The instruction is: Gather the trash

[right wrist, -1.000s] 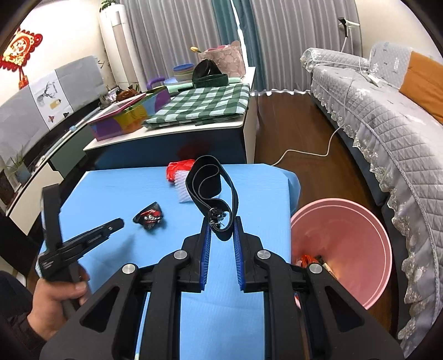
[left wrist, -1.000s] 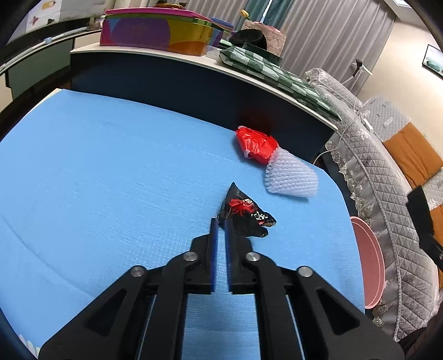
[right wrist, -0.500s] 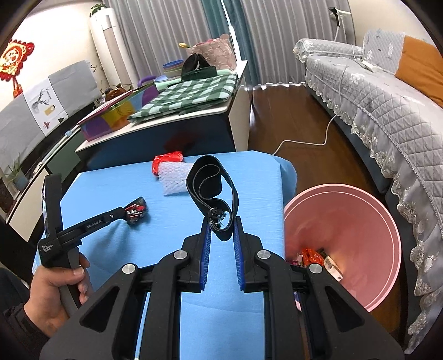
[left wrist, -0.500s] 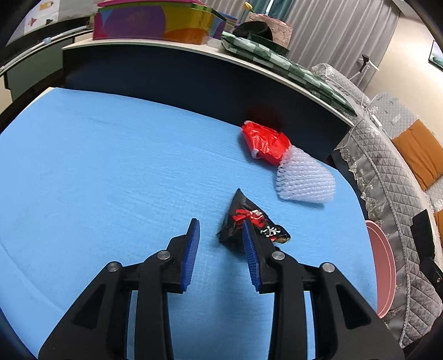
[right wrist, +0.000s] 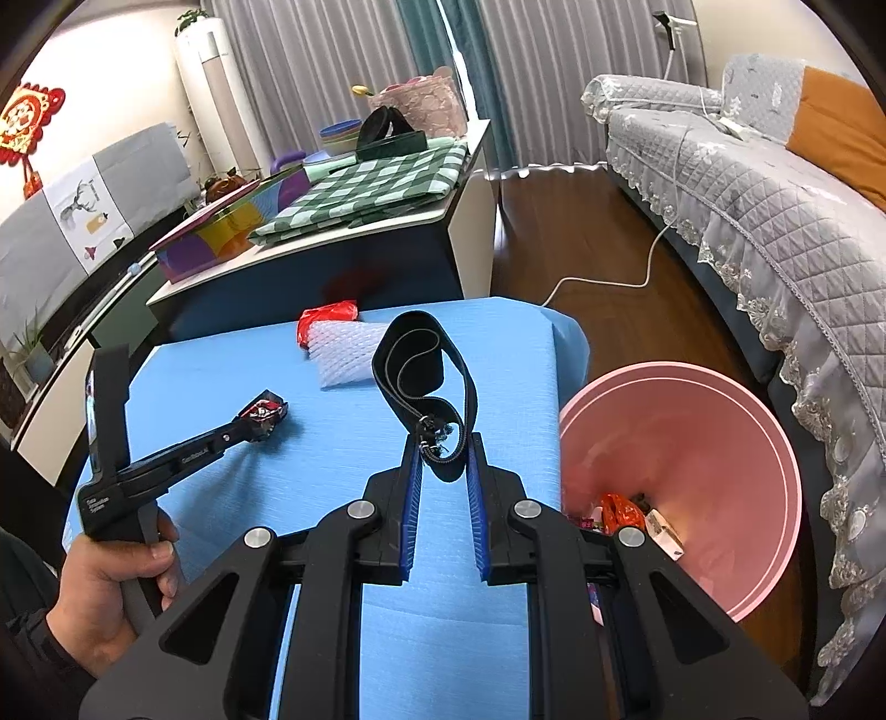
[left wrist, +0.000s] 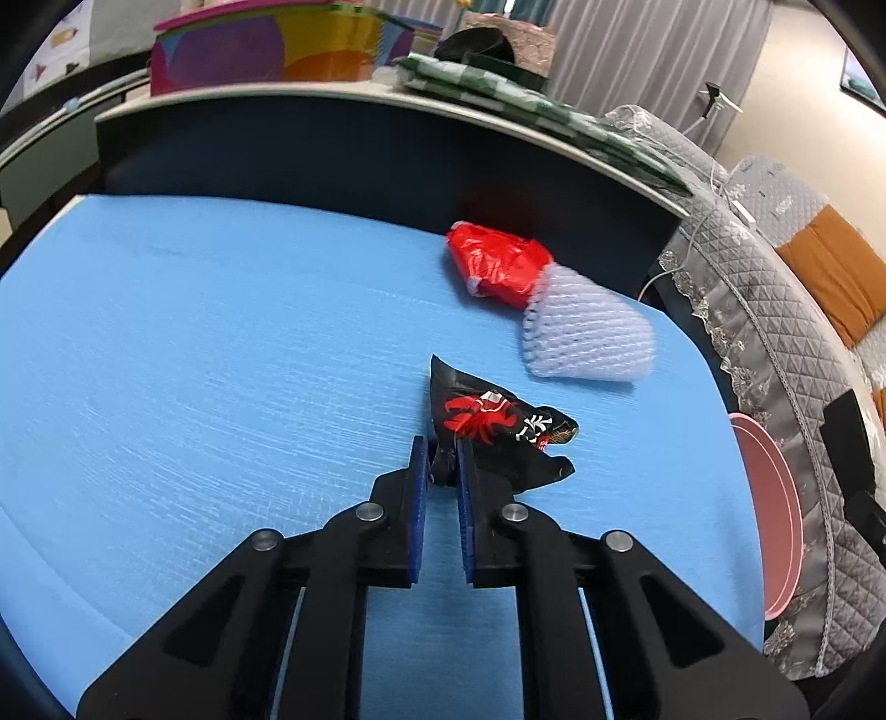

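A black snack wrapper with a red crab print [left wrist: 493, 429] lies on the blue table [left wrist: 194, 360]. My left gripper [left wrist: 442, 459] is shut on its near corner; it also shows in the right wrist view [right wrist: 260, 423]. A red crumpled bag [left wrist: 498, 268] and a white foam net sleeve [left wrist: 587, 338] lie beyond it. My right gripper [right wrist: 442, 459] is shut on a black strap loop [right wrist: 421, 371], held above the table. A pink bin [right wrist: 686, 476] stands on the floor right of the table, with wrappers inside.
A dark counter [left wrist: 360, 144] behind the table carries a colourful box [left wrist: 277, 50] and a green checked cloth [right wrist: 365, 188]. A grey quilted sofa [right wrist: 764, 194] runs along the right. A white cable [right wrist: 609, 279] lies on the wooden floor.
My left gripper opened, moved forward around the black wrapper's corner and closed on it. My right gripper shifted slightly right with the strap, bringing the pink bin more into view.
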`<state>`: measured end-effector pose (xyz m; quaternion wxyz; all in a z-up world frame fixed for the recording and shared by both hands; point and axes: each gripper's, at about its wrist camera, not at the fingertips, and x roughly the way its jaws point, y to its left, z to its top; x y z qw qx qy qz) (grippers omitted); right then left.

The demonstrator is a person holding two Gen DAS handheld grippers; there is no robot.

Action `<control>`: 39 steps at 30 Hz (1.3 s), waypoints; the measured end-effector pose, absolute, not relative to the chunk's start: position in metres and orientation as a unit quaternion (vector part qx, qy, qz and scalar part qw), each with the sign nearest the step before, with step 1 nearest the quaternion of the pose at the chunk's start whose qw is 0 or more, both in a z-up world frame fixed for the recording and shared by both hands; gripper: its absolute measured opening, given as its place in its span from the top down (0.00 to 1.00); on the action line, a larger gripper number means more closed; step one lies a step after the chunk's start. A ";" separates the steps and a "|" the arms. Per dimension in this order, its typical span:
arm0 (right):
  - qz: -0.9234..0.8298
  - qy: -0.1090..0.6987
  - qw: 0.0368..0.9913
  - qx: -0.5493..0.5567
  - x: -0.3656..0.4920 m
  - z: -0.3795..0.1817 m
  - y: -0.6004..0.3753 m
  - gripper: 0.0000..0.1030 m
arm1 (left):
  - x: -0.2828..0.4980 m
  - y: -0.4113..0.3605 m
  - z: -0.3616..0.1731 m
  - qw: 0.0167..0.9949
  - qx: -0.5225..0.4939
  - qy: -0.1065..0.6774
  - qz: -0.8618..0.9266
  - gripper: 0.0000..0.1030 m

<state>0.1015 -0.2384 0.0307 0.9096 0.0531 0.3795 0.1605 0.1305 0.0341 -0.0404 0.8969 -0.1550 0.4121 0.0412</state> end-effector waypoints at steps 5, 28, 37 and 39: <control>0.157 0.373 0.913 0.054 0.094 0.034 -0.240 0.84 | 0.120 0.028 -0.029 0.903 -0.144 0.402 0.037 0.90; 0.129 0.355 0.924 0.058 0.072 0.041 -0.269 0.84 | 0.081 -0.006 0.011 0.933 -0.106 0.344 0.009 0.90; 0.109 0.351 0.927 0.072 0.071 0.042 -0.288 0.84 | 0.080 -0.029 0.016 0.940 -0.092 0.327 -0.016 0.90; 0.103 0.350 0.928 0.074 0.071 0.042 -0.292 0.84 | 0.080 -0.033 0.016 0.941 -0.090 0.324 -0.021 0.90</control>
